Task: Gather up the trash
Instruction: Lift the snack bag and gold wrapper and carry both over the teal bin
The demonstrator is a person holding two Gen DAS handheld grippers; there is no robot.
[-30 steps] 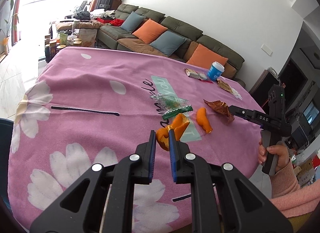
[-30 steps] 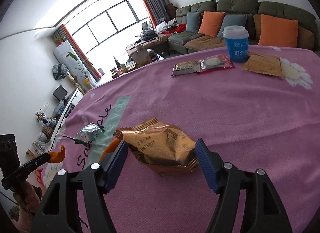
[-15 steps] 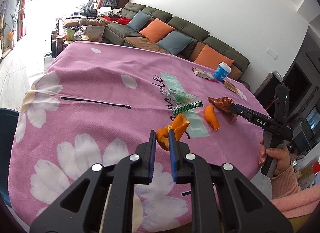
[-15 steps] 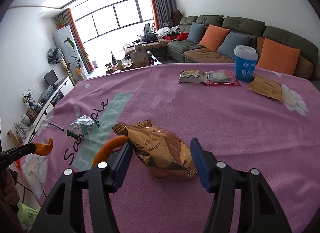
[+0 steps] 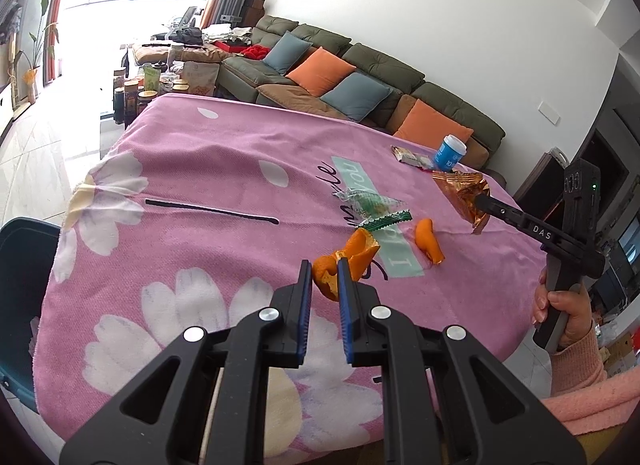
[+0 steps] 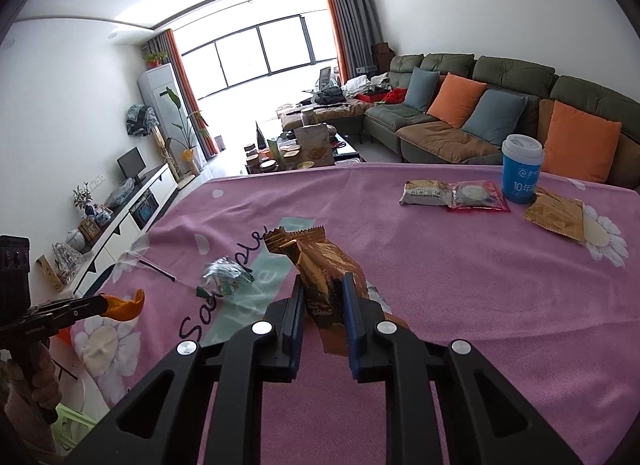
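Note:
My left gripper is shut on an orange peel and holds it above the pink tablecloth. It also shows at the left of the right wrist view. My right gripper is shut on a gold snack wrapper, lifted off the cloth; the wrapper also shows in the left wrist view. A second orange peel and a clear green-edged wrapper lie on the cloth between the grippers.
A blue paper cup, two sealed snack packs and a brown packet sit at the table's far side. A dark blue bin stands off the table's left edge. A sofa lies behind.
My right gripper closed on the gold wrapper and lifted it off the cloth. My left gripper, still holding the orange peel, drew back toward the table's near edge.

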